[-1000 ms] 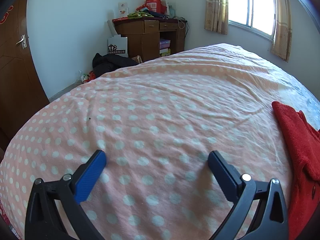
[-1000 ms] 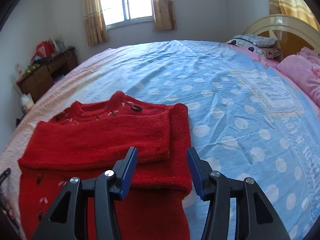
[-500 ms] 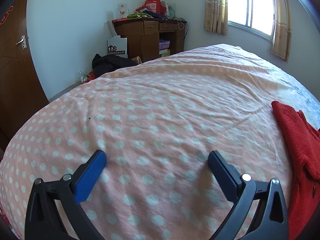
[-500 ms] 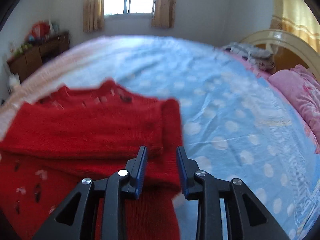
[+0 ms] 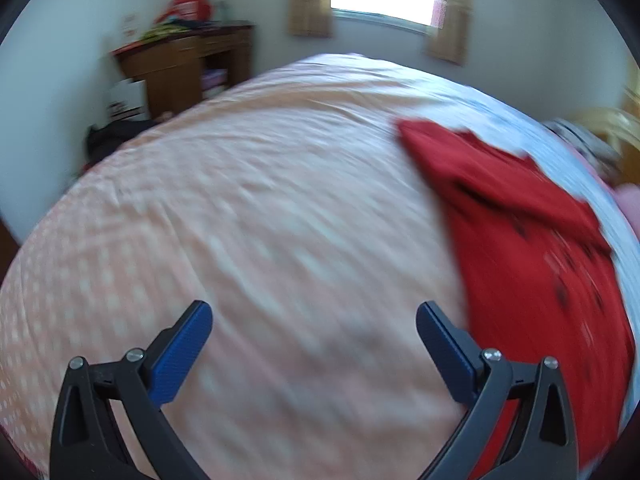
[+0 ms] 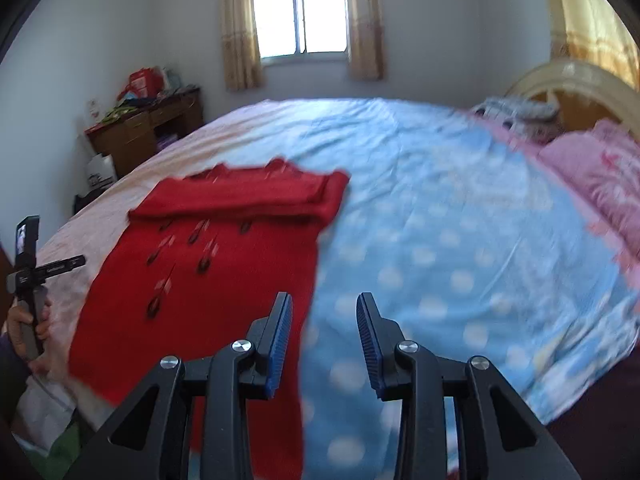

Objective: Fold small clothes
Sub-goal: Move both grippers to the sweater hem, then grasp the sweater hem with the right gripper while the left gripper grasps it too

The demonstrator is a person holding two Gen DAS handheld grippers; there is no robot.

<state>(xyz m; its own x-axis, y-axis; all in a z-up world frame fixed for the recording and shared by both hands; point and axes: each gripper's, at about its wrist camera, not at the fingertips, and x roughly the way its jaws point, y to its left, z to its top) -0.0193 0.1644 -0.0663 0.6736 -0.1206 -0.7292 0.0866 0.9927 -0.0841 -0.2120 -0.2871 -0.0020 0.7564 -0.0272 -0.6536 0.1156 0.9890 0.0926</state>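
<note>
Red sweater (image 6: pixel 208 280) lies partly folded on bed (image 6: pixel 440 240); left hand-held gripper (image 5: pixel 314 320) and right hand-held gripper (image 6: pixel 324 308), jaws just reopening, both spread, empty.

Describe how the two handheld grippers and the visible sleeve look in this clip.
Both the left gripper and right gripper have black triangular cut-out frames, silver pivot screws and ribbed blue finger pads. The left one has a grey handle. A dark purple sleeve shows at the wrist.
</note>
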